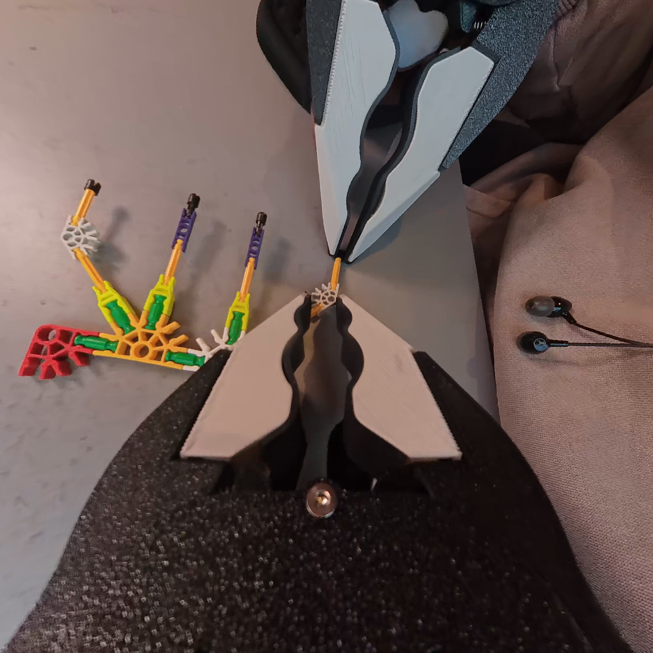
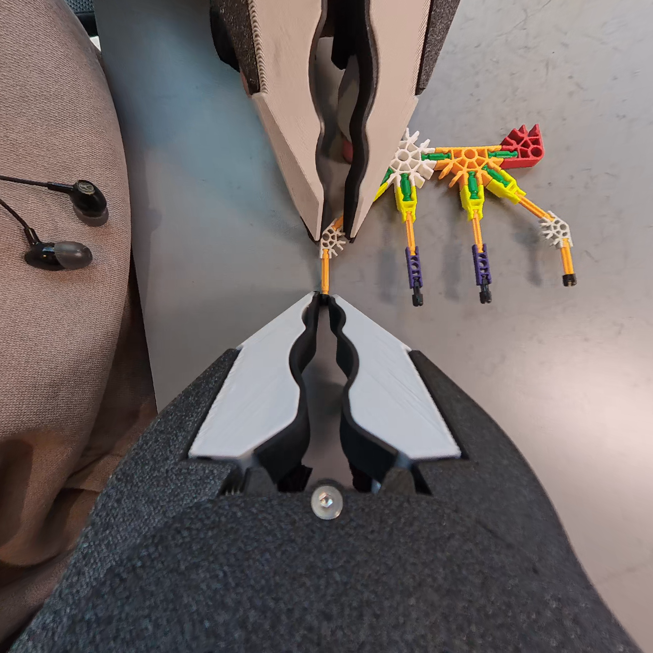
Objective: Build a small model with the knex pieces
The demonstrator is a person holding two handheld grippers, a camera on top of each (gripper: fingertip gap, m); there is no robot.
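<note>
Bright, even light falls on the grey worktop (image 1: 141,106). The toy frame (image 1: 141,318) casts soft shadows toward the upper right in the left wrist view. Wide-angle bending curves the frame edges. Each tool's dark body is blurred along the lower edge; centres stay sharp.

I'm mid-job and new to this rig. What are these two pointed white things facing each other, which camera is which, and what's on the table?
They are two hand-held grippers, each with two white fingers and its own camera looking along them. The left wrist view shows the left gripper at the bottom and the right one opposite; the right wrist view shows the right gripper at the bottom. Together they hold a small toy piece above the grey table: the left is shut at the grey snowflake connector, the right on the tip of the orange rod plugged into it. Beside them lies a colourful toy assembly of rods and connectors. Black earphones rest on beige clothing.
</note>
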